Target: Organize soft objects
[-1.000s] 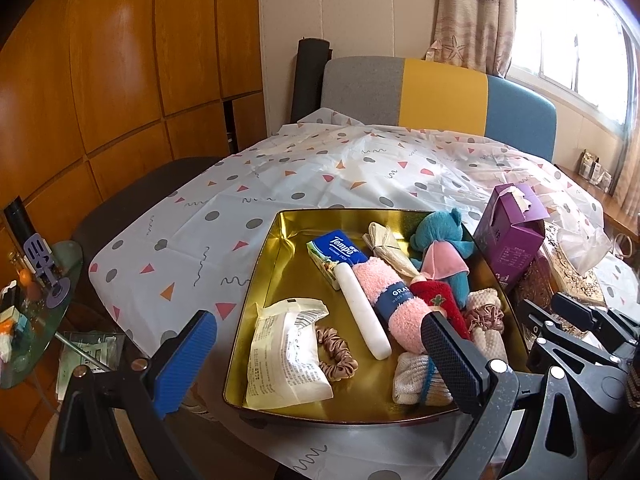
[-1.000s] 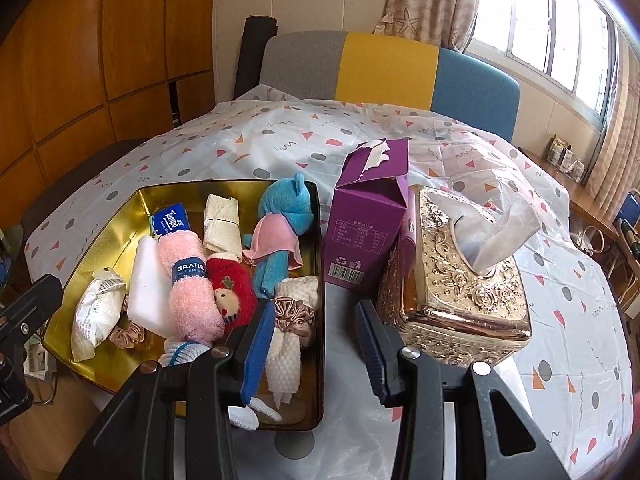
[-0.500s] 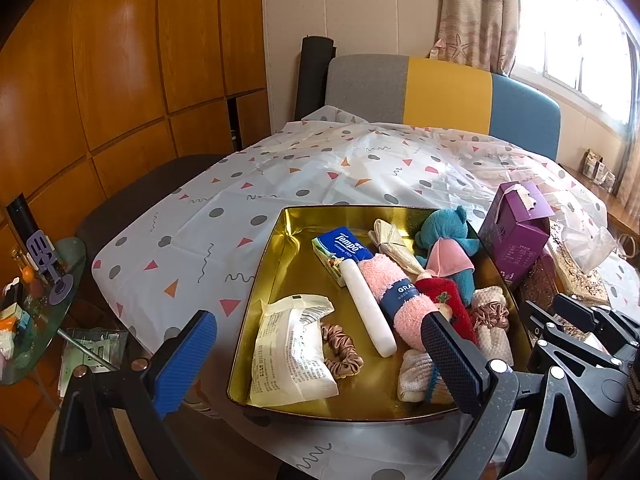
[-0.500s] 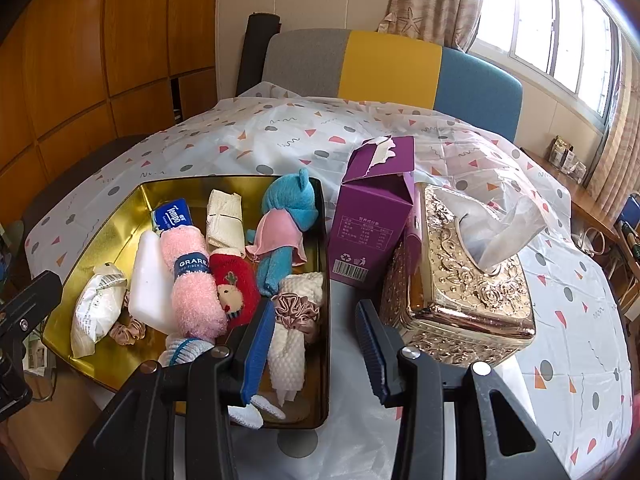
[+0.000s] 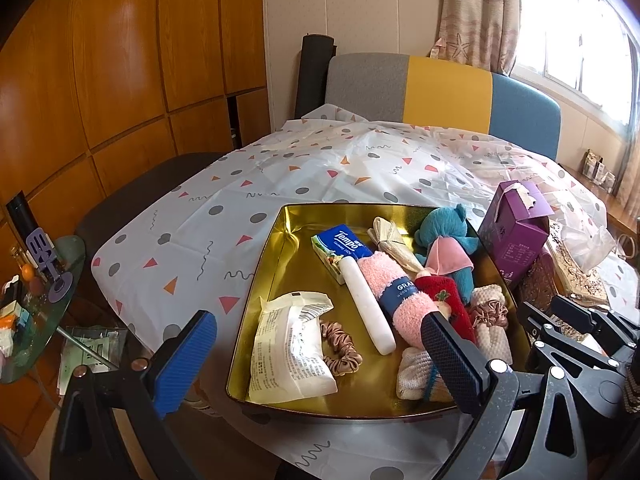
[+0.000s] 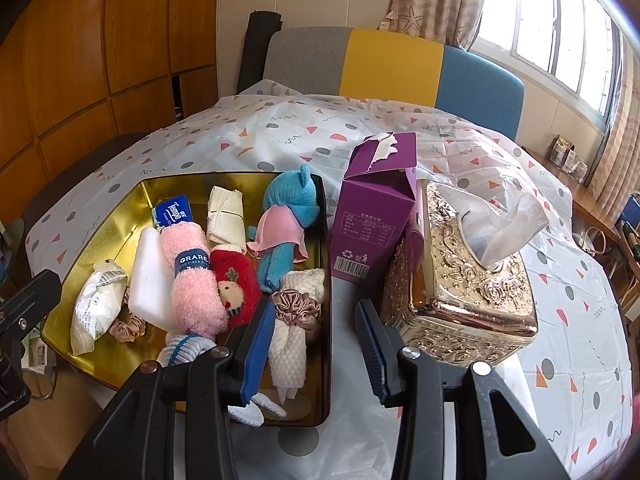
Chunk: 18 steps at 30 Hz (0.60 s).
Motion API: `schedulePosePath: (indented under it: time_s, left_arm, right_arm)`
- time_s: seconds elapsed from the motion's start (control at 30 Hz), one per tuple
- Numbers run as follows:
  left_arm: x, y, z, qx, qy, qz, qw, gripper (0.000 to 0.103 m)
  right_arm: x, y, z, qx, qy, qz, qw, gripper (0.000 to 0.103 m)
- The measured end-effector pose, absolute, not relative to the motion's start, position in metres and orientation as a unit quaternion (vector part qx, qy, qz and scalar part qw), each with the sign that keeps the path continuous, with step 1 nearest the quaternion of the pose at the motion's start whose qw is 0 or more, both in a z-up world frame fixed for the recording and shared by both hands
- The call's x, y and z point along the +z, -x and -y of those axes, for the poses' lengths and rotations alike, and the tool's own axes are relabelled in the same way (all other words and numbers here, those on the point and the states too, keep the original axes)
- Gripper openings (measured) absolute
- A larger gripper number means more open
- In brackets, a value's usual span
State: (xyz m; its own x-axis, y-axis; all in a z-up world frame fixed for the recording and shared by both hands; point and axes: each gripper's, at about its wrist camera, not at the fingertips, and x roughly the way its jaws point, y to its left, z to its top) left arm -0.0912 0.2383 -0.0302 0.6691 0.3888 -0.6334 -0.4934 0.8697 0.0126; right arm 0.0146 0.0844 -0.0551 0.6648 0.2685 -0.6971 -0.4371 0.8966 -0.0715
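Left gripper (image 5: pixel 316 344): jaws spread wide, nothing between the blue pads; held above the near edge of the gold tray (image 5: pixel 260 280).
Right gripper (image 6: pixel 316 340): jaws partly apart, empty; poised over the tray's right wall, its left finger in front of the soft items.
Gold tray: shallow, mirror-bright, resting on the table near its front edge.
Tray contents: pink rolled towel (image 6: pixel 192 276) with a dark band, red plush (image 6: pixel 234 292), teal plush toy (image 6: pixel 286 220) in a pink hat, white tube (image 5: pixel 366 308), tissue pack (image 5: pixel 338 250), paper sachet (image 5: pixel 288 348), brown scrunchie (image 5: pixel 340 346), white knit cloth (image 6: pixel 296 328) bound by a satin scrunchie (image 6: pixel 296 306).
Beside the tray: purple carton (image 6: pixel 374 208) with torn top, just right of the tray wall; ornate gold tissue box (image 6: pixel 460 272) touching it, or very nearly.
Surface: white tablecloth (image 5: pixel 280 172) printed with dots, triangles and squiggles, creased toward the far end.
Room: wood-panelled wall (image 5: pixel 120 60) at left; grey, yellow and blue chair back (image 6: pixel 384 68) behind the table; curtained window (image 6: pixel 560 20) at right; small glass side table (image 5: pixel 36 312), its clutter too small to identify.
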Motion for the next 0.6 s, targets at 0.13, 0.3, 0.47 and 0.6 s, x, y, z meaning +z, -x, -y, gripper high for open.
schedulePosePath:
  time_s: [0.13,0.3,0.47,0.6]
  left_arm:
    - [-0.0302,0.0919,-0.2379,0.242,0.080,-0.327,0.910,0.103]
    - [-0.0303,0.0929,-0.2381,0.241,0.081,-0.328,0.910,0.103]
    - [-0.0293,0.0962,-0.2366,0.244,0.076,-0.318,0.913,0.103]
    - [-0.0297,0.0955,-0.2383,0.239,0.083,-0.322,0.912,0.103]
  right_arm:
    - [-0.0552,-0.0145,-0.0846,0.195,0.118,-0.360,0.905,0.042]
    - [-0.0558,-0.0138,-0.0849,0.196,0.119,-0.361,0.904,0.042]
    - [-0.0561,-0.0133,-0.0847,0.195,0.121,-0.361,0.904,0.042]
    - [-0.0557,-0.0130,-0.0839,0.194,0.120,-0.359,0.905,0.042]
